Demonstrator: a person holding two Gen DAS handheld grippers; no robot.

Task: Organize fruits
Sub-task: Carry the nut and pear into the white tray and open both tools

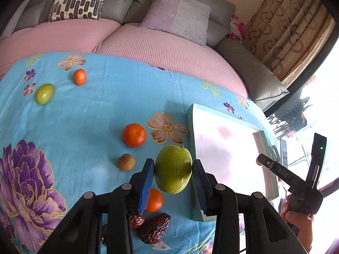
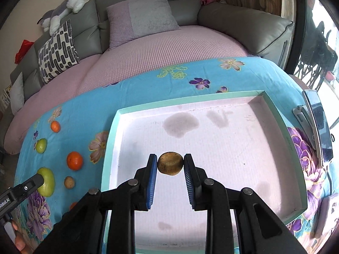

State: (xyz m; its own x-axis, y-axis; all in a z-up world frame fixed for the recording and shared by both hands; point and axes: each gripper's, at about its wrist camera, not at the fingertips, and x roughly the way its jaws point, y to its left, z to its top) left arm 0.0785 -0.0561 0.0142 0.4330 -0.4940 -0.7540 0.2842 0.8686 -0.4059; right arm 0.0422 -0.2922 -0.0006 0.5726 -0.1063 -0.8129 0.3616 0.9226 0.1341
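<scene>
Fruits are being loaded: right gripper is clamping a brown longan above the tray; left gripper is grasping a green mango. Next, release toward 12 o'clock.

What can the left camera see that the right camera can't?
Only the left camera shows the dates and the left tool squeezing the big green fruit head-on. Only the right camera shows the right tool holding a brown fruit over the tray, plus a plush toy and a phone. Both show the tray, the middle orange, the small green fruit and the sofa.
</scene>
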